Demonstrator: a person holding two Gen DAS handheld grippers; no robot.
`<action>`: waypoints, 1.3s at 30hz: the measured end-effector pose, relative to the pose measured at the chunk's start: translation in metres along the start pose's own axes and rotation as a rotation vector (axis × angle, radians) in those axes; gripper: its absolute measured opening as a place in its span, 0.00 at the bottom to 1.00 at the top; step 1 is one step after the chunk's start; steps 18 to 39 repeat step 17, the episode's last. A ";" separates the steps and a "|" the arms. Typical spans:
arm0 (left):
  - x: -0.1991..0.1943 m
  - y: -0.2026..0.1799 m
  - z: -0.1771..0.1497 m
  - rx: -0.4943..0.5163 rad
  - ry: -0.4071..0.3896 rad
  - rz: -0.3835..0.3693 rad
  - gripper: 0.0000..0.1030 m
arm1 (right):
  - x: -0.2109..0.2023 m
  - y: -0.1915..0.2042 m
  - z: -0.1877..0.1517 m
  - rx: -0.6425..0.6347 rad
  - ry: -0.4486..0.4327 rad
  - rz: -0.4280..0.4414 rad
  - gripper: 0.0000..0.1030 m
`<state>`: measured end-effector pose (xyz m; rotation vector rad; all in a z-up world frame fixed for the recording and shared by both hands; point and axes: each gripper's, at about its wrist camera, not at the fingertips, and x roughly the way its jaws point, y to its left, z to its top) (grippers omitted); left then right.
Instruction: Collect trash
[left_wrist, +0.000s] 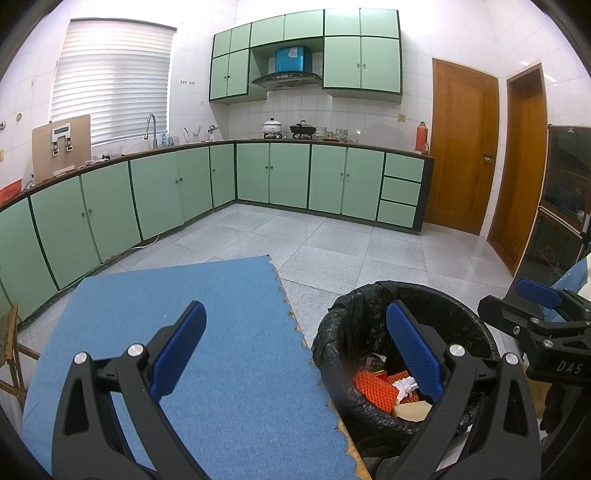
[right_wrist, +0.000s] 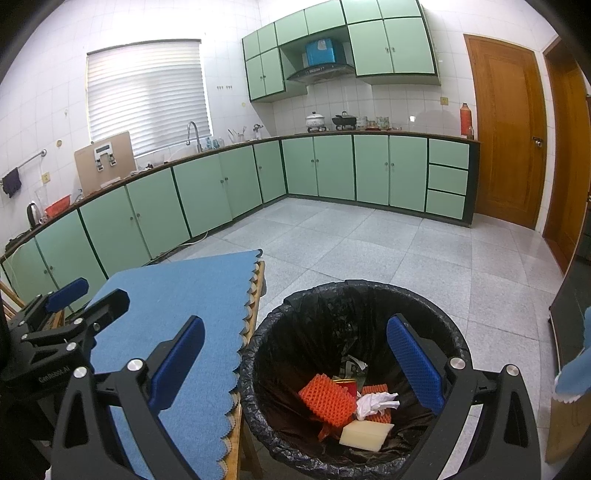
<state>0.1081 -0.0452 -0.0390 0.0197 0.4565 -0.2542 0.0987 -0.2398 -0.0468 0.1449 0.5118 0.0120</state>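
Crinkled black bin liner (right_wrist: 317, 325), orange mesh (right_wrist: 327, 404)

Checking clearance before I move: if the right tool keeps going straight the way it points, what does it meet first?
Probably the trash bin: the open right tool points at its black-lined near rim beside the blue mat. Depth is unclear.

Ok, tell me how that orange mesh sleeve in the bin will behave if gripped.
The orange foam mesh sleeve probably squashes easily, given its open netted cells. It looks light for its size. Its textured surface should resist slipping.
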 end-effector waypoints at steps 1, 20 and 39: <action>0.000 0.000 0.000 0.000 0.000 -0.001 0.92 | 0.000 0.000 0.000 0.000 0.000 0.000 0.94; 0.003 -0.001 -0.001 -0.005 0.006 -0.002 0.92 | 0.004 -0.005 -0.002 0.002 0.005 0.003 0.94; 0.003 -0.001 -0.001 -0.005 0.006 -0.002 0.92 | 0.004 -0.005 -0.002 0.002 0.005 0.003 0.94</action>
